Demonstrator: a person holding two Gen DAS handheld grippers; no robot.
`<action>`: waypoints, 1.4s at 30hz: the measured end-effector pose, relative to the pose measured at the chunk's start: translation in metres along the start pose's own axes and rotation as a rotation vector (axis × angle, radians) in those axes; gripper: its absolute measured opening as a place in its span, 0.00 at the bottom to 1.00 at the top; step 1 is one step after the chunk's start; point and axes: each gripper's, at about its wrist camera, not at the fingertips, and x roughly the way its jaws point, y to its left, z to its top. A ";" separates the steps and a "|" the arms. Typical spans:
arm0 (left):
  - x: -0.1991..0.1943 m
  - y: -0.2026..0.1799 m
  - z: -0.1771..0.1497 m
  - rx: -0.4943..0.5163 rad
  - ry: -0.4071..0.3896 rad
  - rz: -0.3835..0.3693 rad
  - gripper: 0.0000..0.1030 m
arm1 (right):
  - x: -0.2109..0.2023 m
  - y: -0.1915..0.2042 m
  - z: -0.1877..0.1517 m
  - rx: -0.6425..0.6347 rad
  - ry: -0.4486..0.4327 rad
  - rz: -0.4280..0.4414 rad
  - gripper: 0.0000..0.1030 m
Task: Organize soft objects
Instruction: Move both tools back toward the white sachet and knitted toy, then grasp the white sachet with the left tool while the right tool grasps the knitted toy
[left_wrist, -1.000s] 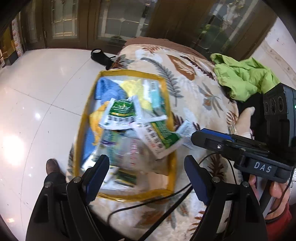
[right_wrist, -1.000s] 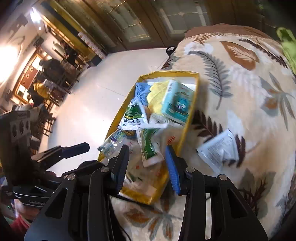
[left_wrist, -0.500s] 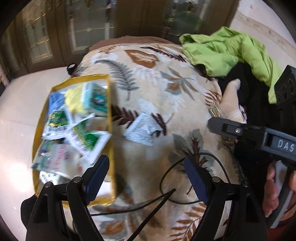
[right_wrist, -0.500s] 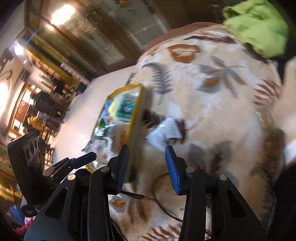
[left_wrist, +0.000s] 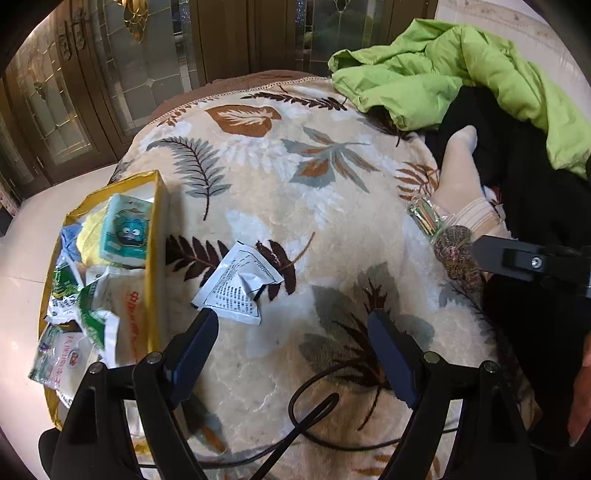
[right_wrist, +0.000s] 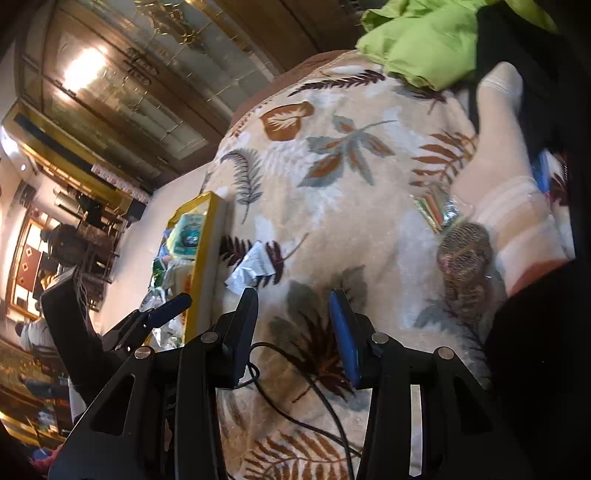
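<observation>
**Loose sachet, cable in the way**

Risk of snagging the black cable (left_wrist: 314, 413) lying under both grippers, or of crumpling the white sachet (left_wrist: 236, 284) on the leaf-print blanket (left_wrist: 332, 206). Left gripper (left_wrist: 291, 328) wide apart, empty, sachet just beyond its left finger, beside the yellow-rimmed bag (left_wrist: 153, 258). Right gripper (right_wrist: 291, 317) half apart, empty.

It was a home: a beige leaf-printed fleece blanket (left_wrist: 295, 206), with brown leaded-glass wooden doors (left_wrist: 122, 74) at eleven o'clock.
</observation>
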 end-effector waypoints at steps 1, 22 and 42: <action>0.003 -0.001 0.000 0.002 0.003 0.002 0.81 | 0.000 -0.003 0.000 0.005 0.000 -0.002 0.39; 0.069 0.072 0.042 -0.262 0.232 -0.186 0.81 | -0.001 -0.053 0.035 0.140 -0.045 -0.045 0.39; 0.108 0.016 0.033 0.011 0.326 -0.048 0.86 | 0.038 -0.074 0.029 0.108 0.101 -0.392 0.52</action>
